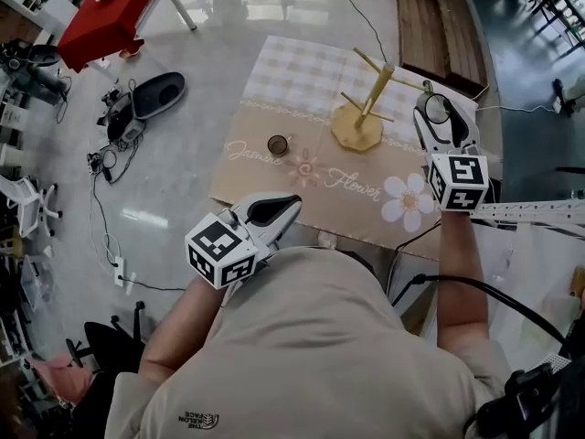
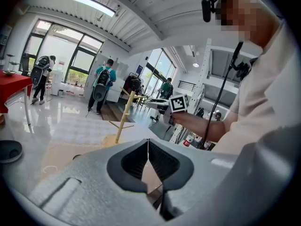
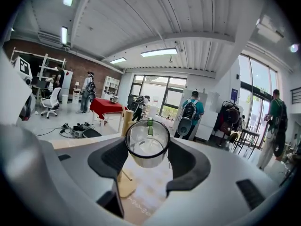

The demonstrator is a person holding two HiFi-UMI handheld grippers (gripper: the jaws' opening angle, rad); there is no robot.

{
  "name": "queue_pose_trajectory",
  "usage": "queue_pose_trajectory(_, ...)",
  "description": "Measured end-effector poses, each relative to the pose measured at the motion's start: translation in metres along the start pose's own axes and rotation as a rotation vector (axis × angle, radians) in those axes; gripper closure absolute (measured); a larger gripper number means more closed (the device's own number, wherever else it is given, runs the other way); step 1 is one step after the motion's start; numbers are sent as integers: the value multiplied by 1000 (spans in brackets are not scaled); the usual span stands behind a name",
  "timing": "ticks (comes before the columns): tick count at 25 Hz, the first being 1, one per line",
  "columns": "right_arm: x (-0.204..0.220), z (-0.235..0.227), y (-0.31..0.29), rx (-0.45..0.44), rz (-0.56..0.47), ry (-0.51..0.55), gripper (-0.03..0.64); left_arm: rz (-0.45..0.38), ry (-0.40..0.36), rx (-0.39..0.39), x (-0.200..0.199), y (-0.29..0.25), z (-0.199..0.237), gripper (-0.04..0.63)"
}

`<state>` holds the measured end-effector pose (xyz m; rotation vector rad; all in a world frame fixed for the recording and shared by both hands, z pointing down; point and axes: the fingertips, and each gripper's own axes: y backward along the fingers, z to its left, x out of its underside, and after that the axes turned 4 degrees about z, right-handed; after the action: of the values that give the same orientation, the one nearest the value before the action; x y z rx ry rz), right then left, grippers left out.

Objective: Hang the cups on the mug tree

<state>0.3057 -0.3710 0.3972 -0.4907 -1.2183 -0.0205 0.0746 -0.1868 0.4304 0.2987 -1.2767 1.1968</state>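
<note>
Worktop (image 1: pixel 274 80) carries the mug tree (image 1: pixel 370 99); pegs look bare, so nothing hung yet. Right gripper (image 1: pixel 441 122) clamps a clear cup (image 3: pixel 147 144) just right of the tree. Left gripper (image 1: pixel 274 210) closed, empty. Second cup (image 1: pixel 278 144) stands left of the tree.

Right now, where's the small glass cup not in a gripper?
In the head view, the small glass cup stands on the beige floral mat, left of the wooden mug tree, beyond the left gripper.
</note>
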Motion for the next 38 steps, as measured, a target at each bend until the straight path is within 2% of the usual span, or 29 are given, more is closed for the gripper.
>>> queue_pose_trajectory(8,-1,25,-12,43,32,40,344,-20,23,-12,16,36,6,586)
queue_pose_trajectory(15,5,36,-29,122,53,88,344,-26,51,-39,34,65,12,586)
queue_pose_trajectory(24,9,49,-44,171,66,97,344,-45,68,-59,46,90,15,586)
queue_pose_trajectory(32,17,58,-45,154,129,109,344,-50,76,-51,56,111,14,586)
queue_pose_trajectory(38,15,66,-29,167,121,106,344,-51,62,-33,58,121,14,586)
